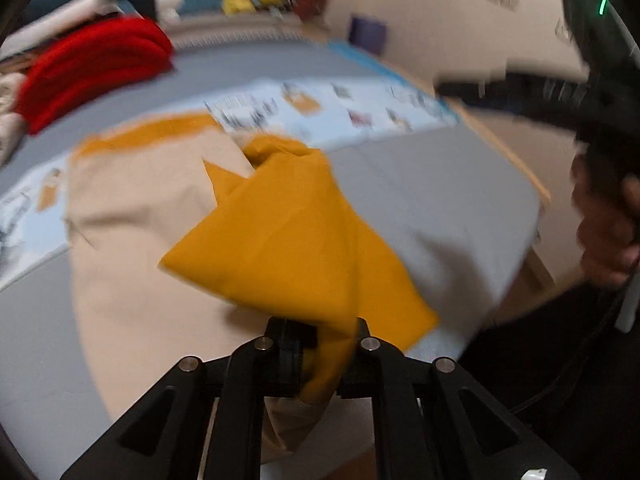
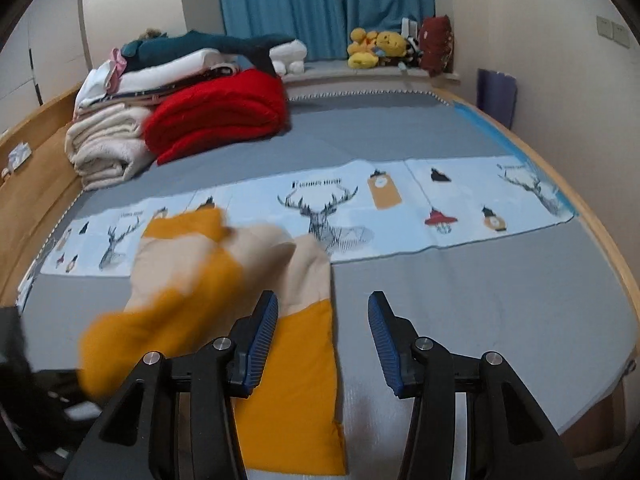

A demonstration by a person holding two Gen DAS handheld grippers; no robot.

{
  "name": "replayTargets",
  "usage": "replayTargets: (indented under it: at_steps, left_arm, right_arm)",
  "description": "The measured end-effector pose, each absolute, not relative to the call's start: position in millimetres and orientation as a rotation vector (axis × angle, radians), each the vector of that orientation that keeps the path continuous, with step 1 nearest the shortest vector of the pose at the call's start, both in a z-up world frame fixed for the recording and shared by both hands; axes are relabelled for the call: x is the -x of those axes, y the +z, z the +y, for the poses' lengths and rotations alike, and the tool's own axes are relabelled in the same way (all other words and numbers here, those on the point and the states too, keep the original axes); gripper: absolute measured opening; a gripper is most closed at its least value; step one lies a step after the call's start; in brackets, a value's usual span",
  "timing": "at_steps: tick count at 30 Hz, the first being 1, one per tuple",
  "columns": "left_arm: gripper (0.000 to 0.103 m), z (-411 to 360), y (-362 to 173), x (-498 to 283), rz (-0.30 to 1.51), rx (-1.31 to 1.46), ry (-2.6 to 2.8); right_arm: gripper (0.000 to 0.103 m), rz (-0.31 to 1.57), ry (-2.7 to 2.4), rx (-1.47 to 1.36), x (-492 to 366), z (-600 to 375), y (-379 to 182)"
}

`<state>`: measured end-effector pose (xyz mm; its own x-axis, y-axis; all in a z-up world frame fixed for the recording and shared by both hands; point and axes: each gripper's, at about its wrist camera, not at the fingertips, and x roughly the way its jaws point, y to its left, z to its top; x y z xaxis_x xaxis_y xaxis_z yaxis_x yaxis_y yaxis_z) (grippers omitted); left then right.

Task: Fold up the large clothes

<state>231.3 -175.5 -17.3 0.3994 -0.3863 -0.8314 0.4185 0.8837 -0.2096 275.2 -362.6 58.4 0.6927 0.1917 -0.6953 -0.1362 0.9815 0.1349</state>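
A large mustard-yellow and beige garment [image 2: 296, 360] lies on the grey bed [image 2: 480, 300]. In the left wrist view my left gripper [image 1: 324, 344] is shut on a bunched yellow fold of the garment [image 1: 280, 240], lifted over the beige part [image 1: 152, 220]; the picture is blurred. In the right wrist view my right gripper [image 2: 323, 336] stands open with blue ribbed pads [image 2: 266, 336], nothing between them; it hovers above the garment's right edge and the grey sheet. The right gripper with a hand on it [image 1: 608, 232] shows at the right edge of the left wrist view.
A red folded blanket [image 2: 224, 116] and stacked cream and white linens [image 2: 108, 140] sit at the bed's far left. A pale blue deer-print strip [image 2: 360, 204] crosses the bed. Plush toys [image 2: 376, 48] line the window ledge. A wooden bed frame [image 2: 32, 176] borders the mattress.
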Motion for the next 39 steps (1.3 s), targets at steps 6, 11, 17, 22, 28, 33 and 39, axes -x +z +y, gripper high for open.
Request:
replayTargets:
  at_steps: [6,11,17,22,28,33,39]
  left_arm:
    - [0.043,-165,-28,-232,1.17,0.091,-0.601]
    - [0.044,-115,-7,-225,1.117,0.308,-0.663]
    - [0.044,-56,1,-221,1.066,0.443,-0.511]
    - [0.044,-31,-7,-223,1.088,0.415,-0.273]
    - [0.044,2,-23,-228,1.103,0.568,-0.107]
    - [0.047,8,-31,-228,1.129,0.643,-0.109]
    - [0.049,-20,-32,-237,1.153,0.563,-0.194]
  right_arm:
    - [0.049,0.842,0.252,-0.097,-280,-357,45]
    - [0.049,0.964,0.4,-0.176,-287,-336,21]
    - [0.049,1.107,0.557,-0.238,-295,-297,-8]
    - [0.049,1.269,0.537,-0.14,-296,-270,-44]
    - [0.007,1.256,0.589,0.033,-281,-257,-45]
    - [0.006,1.036,0.647,-0.185,-275,-321,12]
    - [0.006,1.101,0.476,-0.175,-271,-379,-6]
